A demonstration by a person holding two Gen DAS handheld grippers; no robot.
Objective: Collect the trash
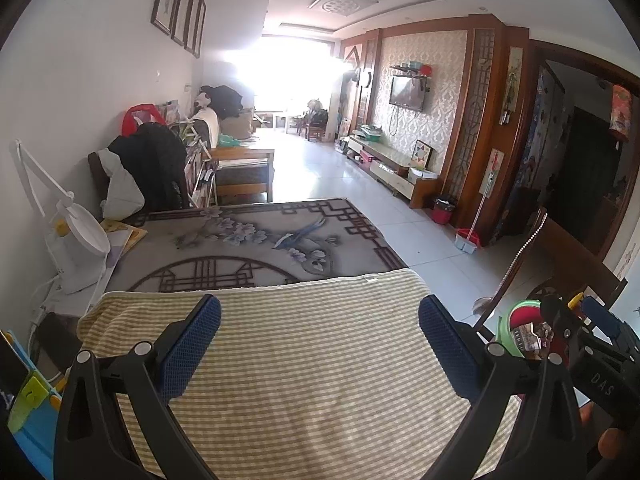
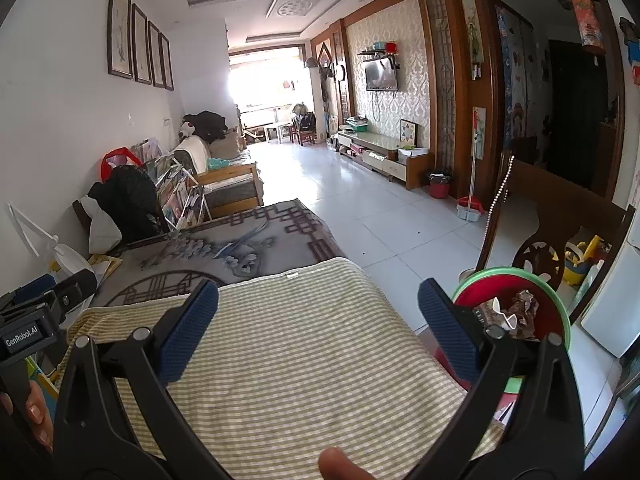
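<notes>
A red bin with a green rim (image 2: 560, 312) stands off the right edge of the table, holding crumpled brown paper and white scraps (image 2: 520, 312). In the left wrist view the same bin (image 1: 516, 320) shows behind the right gripper's body. My left gripper (image 1: 320, 340) is open above a green-and-cream striped cloth (image 1: 312, 380), nothing between its blue pads. My right gripper (image 2: 318, 326) is also open over the striped cloth (image 2: 288, 360), its right finger (image 2: 448, 328) next to the bin. No loose trash shows on the cloth.
A grey patterned mat (image 1: 256, 240) covers the table beyond the cloth. A white desk lamp (image 1: 76, 240) and books sit at the left edge. A wooden chair (image 2: 560, 220) stands right of the bin. A second small red bin (image 2: 439, 188) sits by the TV cabinet across the tiled floor.
</notes>
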